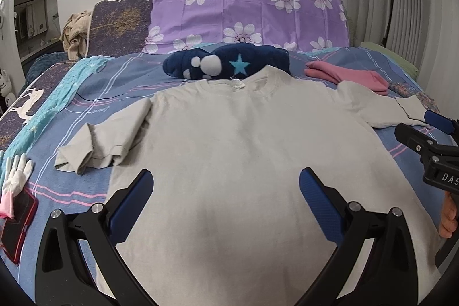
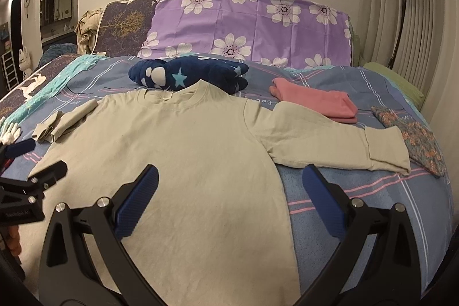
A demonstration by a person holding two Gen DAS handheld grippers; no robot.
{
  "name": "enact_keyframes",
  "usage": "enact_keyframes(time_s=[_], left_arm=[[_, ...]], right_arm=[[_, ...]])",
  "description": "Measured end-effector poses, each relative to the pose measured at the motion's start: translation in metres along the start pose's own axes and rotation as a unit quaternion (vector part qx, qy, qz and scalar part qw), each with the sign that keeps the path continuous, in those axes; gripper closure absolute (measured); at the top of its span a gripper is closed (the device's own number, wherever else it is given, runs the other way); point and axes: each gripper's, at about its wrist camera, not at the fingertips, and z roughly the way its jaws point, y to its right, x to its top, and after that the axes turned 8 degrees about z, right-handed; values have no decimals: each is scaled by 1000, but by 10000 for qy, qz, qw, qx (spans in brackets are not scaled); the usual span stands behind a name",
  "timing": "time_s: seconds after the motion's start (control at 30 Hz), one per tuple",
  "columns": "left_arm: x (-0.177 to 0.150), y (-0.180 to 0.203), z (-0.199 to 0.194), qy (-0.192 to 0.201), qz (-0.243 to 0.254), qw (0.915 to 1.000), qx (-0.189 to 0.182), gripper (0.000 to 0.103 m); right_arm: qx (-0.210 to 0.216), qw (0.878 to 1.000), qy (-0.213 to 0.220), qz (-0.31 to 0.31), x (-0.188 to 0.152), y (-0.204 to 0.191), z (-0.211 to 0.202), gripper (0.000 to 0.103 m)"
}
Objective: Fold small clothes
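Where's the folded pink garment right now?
The pink garment lies folded on the bed's right side, just behind the beige shirt's outstretched right sleeve and right of the navy star plush.

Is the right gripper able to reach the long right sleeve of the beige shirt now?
Probably yes: the right gripper is open, and the sleeve lies flat just ahead with nothing between.

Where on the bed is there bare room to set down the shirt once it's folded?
Freest is the bedsheet below the shirt's right sleeve, ahead of the right claw. A smaller patch lies below the left sleeve, beside the phone. Crowded: navy blanket, pink garment.
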Motion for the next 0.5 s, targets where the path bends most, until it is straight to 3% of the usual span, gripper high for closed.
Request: enact_keyframes(time_s=[0.23, 0.3, 0.4, 0.43, 0.47, 0.5], left_arm=[[2, -16, -2, 35, -44, 9998, 182, 5], [1, -24, 2, -30, -137, 9998, 114, 26], [-3, -46, 15, -302, -313, 9990, 41, 50], [-5, -56, 19, -375, -371, 9985, 115, 51], [-8, -69, 22, -430, -440, 9978, 250, 52], [-9, -82, 25, -474, -526, 9967, 409, 52]], right_arm=[[-40, 9997, -11, -254, 5, -9, 4, 3], [14, 9998, -51, -193, 6, -6, 7, 12], [59, 9994, -264, -194, 8, -3, 14, 44], [97, 9991, -358, -199, 7, -2, 16, 61], [155, 9985, -491, -201, 7, -1, 20, 70], [194, 9979, -581, -203, 7, 0, 23, 70]])
